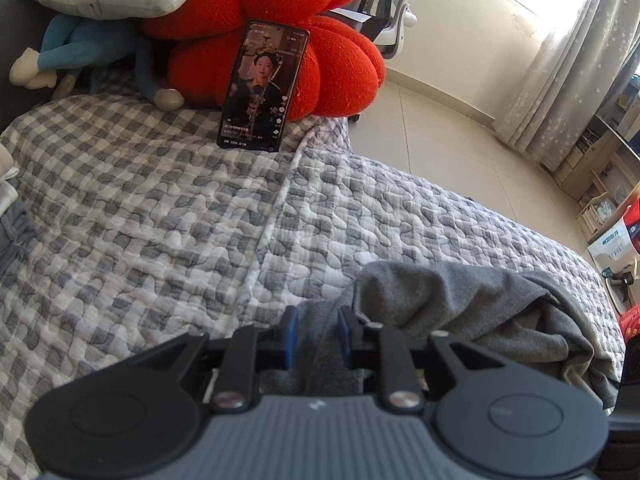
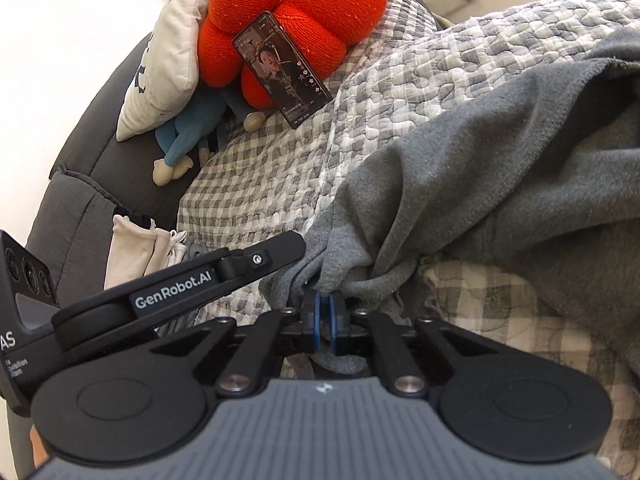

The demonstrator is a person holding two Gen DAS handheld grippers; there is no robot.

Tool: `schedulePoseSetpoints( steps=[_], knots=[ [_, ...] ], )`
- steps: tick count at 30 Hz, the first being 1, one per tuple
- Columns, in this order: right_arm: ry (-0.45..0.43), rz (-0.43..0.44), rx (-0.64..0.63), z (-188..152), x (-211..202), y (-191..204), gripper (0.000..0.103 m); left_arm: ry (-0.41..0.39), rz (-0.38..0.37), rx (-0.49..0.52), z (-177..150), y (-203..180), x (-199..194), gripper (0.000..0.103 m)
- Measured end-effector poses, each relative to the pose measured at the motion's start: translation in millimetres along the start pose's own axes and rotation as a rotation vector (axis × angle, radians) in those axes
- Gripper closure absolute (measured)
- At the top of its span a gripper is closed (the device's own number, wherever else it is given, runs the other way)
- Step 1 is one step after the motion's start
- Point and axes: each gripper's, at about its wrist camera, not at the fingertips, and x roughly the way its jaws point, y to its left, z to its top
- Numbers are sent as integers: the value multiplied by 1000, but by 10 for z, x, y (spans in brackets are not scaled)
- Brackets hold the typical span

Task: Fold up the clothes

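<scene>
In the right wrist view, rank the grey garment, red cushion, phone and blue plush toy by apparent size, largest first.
1. Grey garment, though it lies nearest the camera.
2. Red cushion.
3. Phone and blue plush toy: too alike to rank.

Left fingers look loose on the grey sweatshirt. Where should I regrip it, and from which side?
Take the stitched hem edge of the grey sweatshirt, just right of the left gripper, coming from the near side. There the fabric humps up off the quilt, so a fold is free to pinch.

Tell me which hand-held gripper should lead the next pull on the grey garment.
Right. The right hand-held gripper is pinched shut on a fold of the grey garment. The left hand-held gripper stands open, with cloth between its fingers but not clamped.
</scene>
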Motion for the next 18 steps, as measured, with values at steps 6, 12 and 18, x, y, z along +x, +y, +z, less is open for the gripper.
schedulePoseSetpoints(
  steps=[6, 12, 18],
  knots=[
    [-82, -8, -62, 29, -234, 55, 97, -8, -15, -4, 5, -10, -25, 69],
    [-148, -27, -74, 64, -485, -1, 97, -11, -38, 11, -8, -83, -31, 62],
    [-201, -43, -79, 106, -696, -57, 98, -11, -34, 47, -35, -183, -29, 62]
  ],
)
